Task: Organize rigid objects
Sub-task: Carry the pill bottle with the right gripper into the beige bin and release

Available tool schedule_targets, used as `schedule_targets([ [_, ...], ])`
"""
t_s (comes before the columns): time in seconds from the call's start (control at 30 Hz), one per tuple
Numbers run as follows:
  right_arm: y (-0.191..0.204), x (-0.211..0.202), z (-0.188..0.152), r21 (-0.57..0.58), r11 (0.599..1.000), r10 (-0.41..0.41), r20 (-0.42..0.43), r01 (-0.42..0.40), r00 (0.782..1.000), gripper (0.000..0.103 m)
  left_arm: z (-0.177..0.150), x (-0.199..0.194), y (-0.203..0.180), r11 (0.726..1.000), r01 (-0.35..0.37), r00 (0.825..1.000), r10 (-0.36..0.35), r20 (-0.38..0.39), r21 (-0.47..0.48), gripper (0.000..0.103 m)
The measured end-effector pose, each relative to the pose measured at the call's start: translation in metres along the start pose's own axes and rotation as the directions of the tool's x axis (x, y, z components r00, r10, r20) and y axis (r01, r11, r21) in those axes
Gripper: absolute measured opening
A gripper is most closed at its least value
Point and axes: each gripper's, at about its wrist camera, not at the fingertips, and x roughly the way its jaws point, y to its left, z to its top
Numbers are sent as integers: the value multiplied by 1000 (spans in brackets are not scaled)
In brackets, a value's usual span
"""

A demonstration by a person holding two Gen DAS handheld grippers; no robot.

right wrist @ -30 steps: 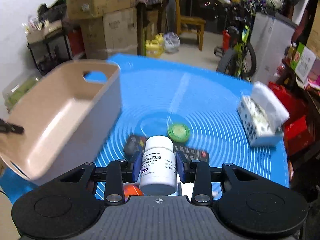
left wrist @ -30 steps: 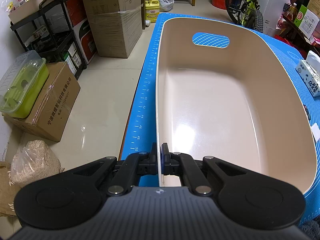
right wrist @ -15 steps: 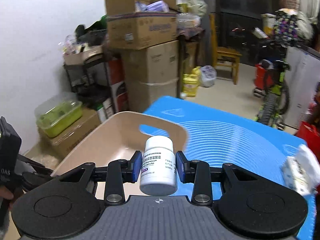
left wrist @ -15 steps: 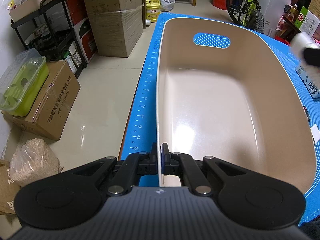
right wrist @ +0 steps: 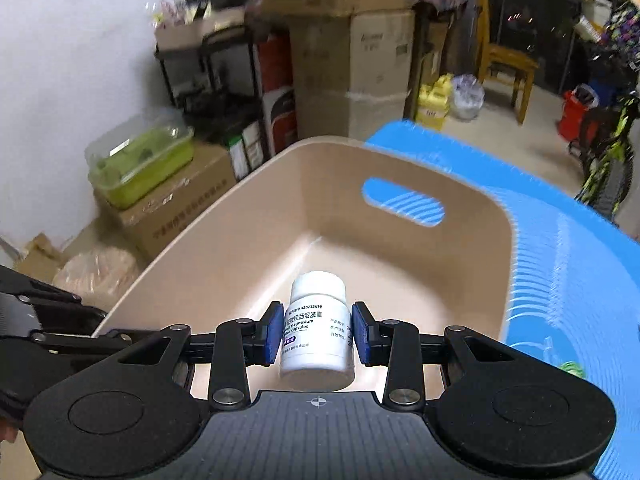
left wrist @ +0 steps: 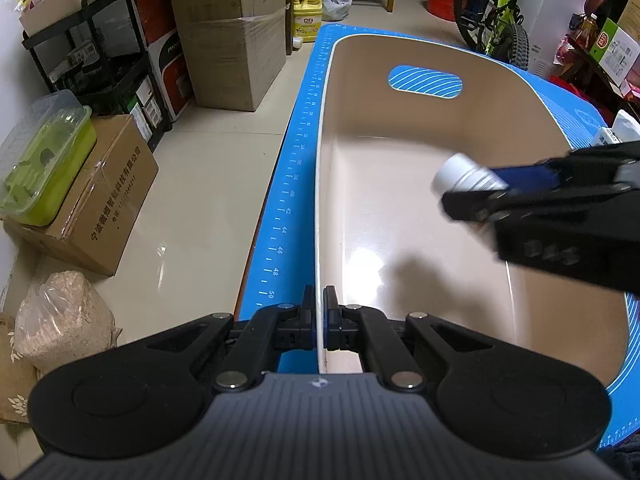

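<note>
The beige bin (left wrist: 400,208) sits on the blue mat (left wrist: 288,200), its long side running along the mat's ruled edge, and its handle cut-out (left wrist: 425,83) at the far end shows the mat's white stripes through it. The left gripper (left wrist: 319,322) is pinched tight onto the bin's near rim, one finger outside the wall and one inside, with the thin white edge of the wall squeezed between the pads. The right gripper (right wrist: 317,334) reaches in over the bin from the right side, tilted downward, and it holds a white pill bottle (right wrist: 318,330) across its middle, a blue pad (right wrist: 273,334) pressed flat on each side of the label. The bottle stands roughly in line with the fingers, its cap pointing away from the hand and down toward the bin's floor, its base toward the gripper's body. From the left wrist view the bottle (left wrist: 464,178) hangs above the bin's interior, nearer the right wall than the left, and casts a soft shadow on the glossy bottom; it touches neither the floor nor the walls as far as I can tell. The bin has nothing else in it. Beyond the mat stand cardboard boxes (left wrist: 232,32), a green lidded container (left wrist: 44,164) on a carton, and a bicycle (left wrist: 496,16).
</note>
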Motion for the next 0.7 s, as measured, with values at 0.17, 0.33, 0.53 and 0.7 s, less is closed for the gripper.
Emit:
schedule_targets([
  [0.17, 9, 24, 1, -17, 1000, -8, -90, 6, 996, 44, -1, 1, 0, 1000, -4, 1000, 3, 3, 2, 4],
  [0.33, 12, 42, -3, -27, 999, -26, -178, 22, 984, 44, -1, 1, 1, 1000, 2, 1000, -2, 3, -4, 4],
  [0.53, 16, 62, -11, -10, 999, -37, -270, 36, 962, 44, -1, 1, 0, 1000, 4, 1000, -4, 0, 5, 5],
  [0.7, 13, 71, -10, -11, 999, -54, -307, 53, 950, 44, -1, 2, 2, 1000, 8, 1000, -8, 2, 2, 5],
])
